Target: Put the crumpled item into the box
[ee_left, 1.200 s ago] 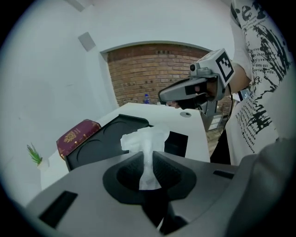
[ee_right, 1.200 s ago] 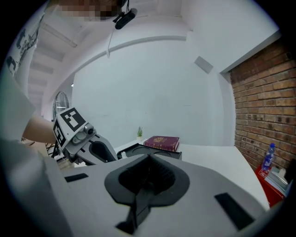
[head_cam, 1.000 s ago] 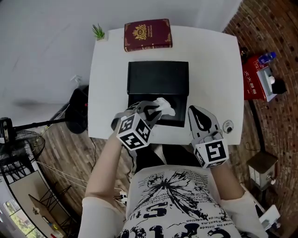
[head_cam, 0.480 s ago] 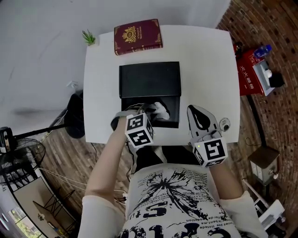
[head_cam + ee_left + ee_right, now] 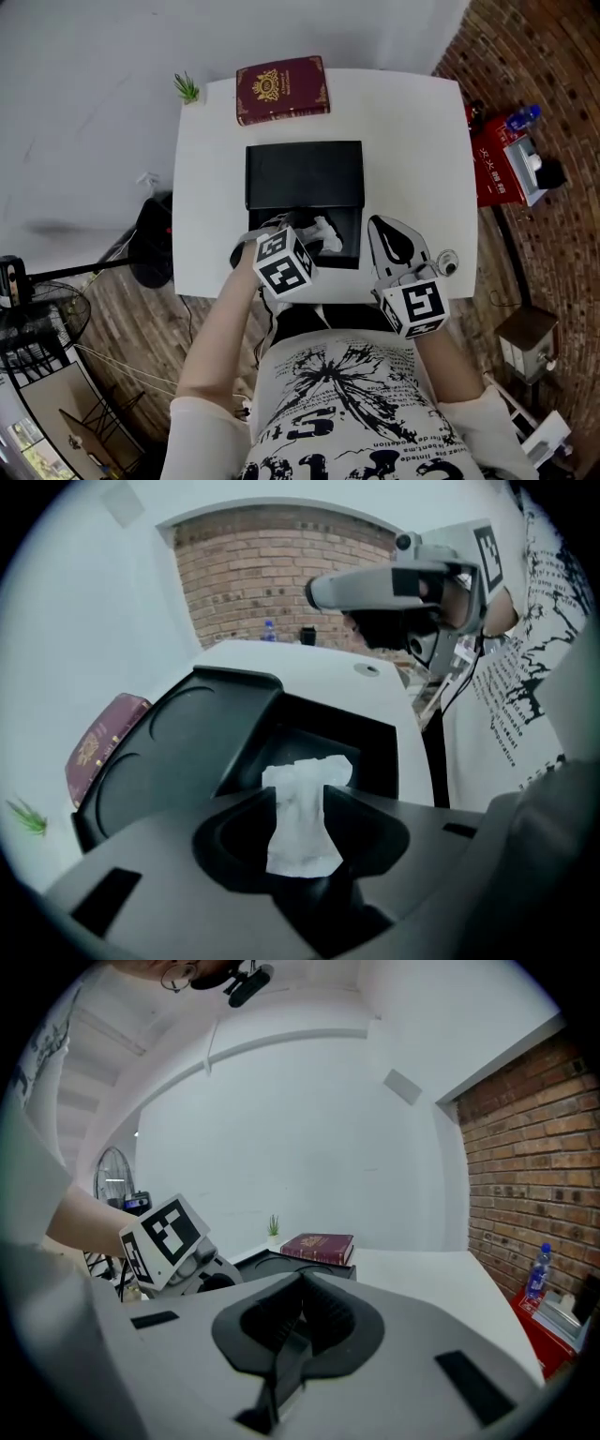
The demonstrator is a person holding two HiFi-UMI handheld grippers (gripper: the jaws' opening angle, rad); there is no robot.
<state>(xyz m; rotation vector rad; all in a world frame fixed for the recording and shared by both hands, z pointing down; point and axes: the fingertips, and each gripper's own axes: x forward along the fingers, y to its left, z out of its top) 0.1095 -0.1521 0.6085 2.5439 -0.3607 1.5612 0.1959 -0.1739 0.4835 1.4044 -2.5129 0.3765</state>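
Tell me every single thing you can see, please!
table: 1, white, middle of the head view
box: 1, black, open, mid-table
book: 1, dark red, behind the box
plant: 1, green, table's far left corner
crumpled tissue: 1, white, over the open box
round thing: 1, small, on the table by the right tool
case: 1, red, on the floor right of the table
bottle: 1, blue, by the case
fan: 1, black, floor at the left
left tool: 1, grey and black, over the box, jaws opening, tissue between them
right tool: 1, grey and black, right of the box, jaws together, empty
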